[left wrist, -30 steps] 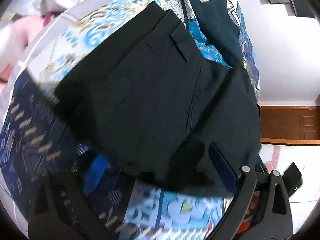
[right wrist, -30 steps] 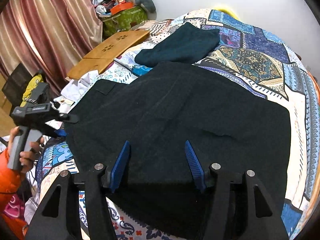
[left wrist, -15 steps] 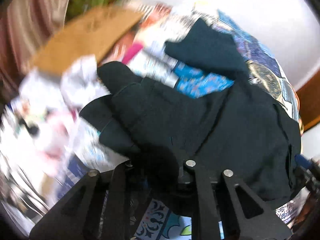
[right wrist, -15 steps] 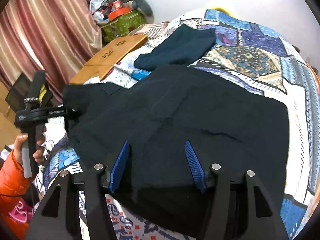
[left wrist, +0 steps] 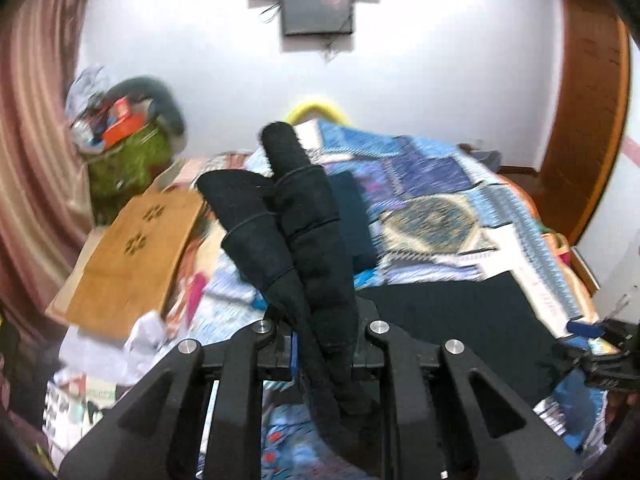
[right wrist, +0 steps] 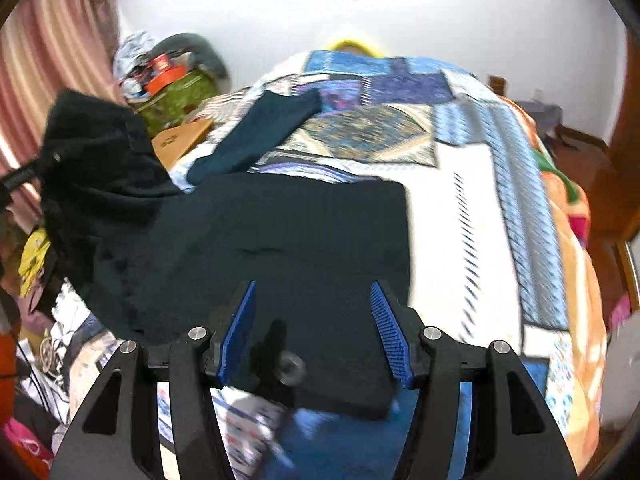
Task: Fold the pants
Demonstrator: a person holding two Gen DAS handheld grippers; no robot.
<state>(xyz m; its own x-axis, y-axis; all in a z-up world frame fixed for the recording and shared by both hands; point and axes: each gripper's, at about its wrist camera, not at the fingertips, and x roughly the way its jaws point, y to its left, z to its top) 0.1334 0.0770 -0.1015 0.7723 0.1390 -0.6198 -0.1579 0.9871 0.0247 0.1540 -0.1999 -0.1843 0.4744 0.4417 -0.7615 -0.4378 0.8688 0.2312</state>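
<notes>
Black pants [right wrist: 280,248] are spread on a patterned bed [right wrist: 472,200], one end bunched and lifted at centre frame, clenched in the left gripper [left wrist: 320,344]. The right gripper [right wrist: 312,320] hovers released over the lower edge. The lifted end is best carried across evenly. A green basket [right wrist: 180,100], upper left, is heaped with clutter.

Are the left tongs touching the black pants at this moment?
Touching. The left wrist view shows the left tongs shut on a bunched fold of the black pants, which rises between the jaws.
</notes>
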